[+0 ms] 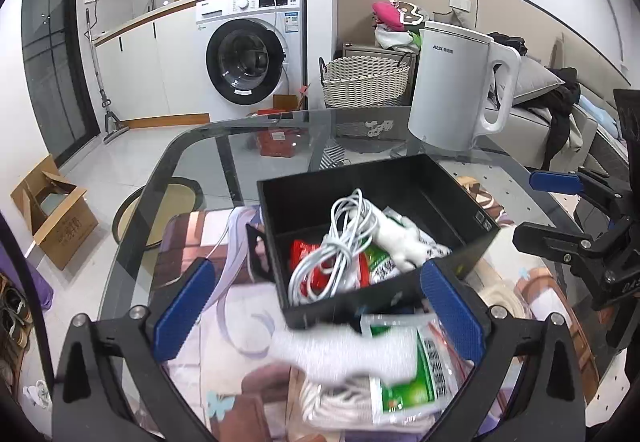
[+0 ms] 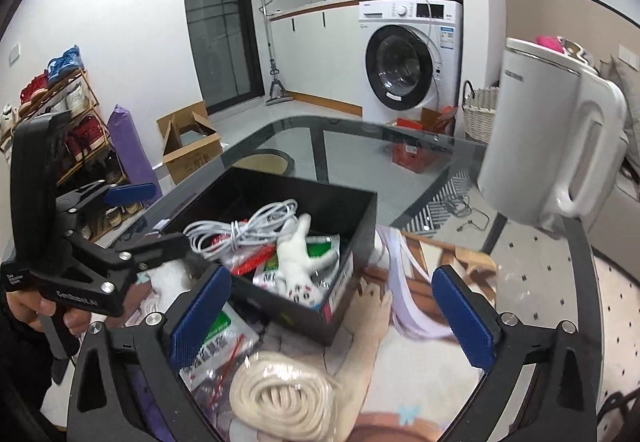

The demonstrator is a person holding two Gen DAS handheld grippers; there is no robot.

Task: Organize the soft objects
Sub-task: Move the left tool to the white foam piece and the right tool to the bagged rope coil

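**Soft stuff: box part-filled, three items still on the mat**

Soft items are split. In the black box [image 1: 404,294]: white cable [image 1: 334,242], small white plush toy [image 2: 298,262], red and green packets. Outside it, at the near wall on the printed mat [image 2: 420,382]: white glove [image 1: 340,354] (blurred), green-and-white packet [image 1: 408,374], coil of cream rope [image 2: 276,398].

Tongs first. Left tongs [image 1: 320,306] are wide open, nothing between the blue pads [image 1: 184,306]. They hang over the near box wall, with the glove and packet just below the gap; I can't see either pad touching anything. Right tongs [image 2: 332,318] are also wide open and empty, over the box's near corner, with the rope coil just below. Pads clear of the box as far as I can tell.

Step, my read: between picks. Both tongs are empty, so a fresh grab comes next.

Next move needs:
- Pick one target per side. Left looks best placed for the glove or packet, right for the rope.
- Drop lower, close on the bulk of the item, not an edge.
- Rope coil is loose, so grip across several loops or it may unwind on the lift.
- Packet is slick and flat; it may slide out.
- Lift over the box wall, not into it.

Kettle [image 1: 460,90] stands on the glass table [image 1: 240,146] beyond the box, well apart from the work.
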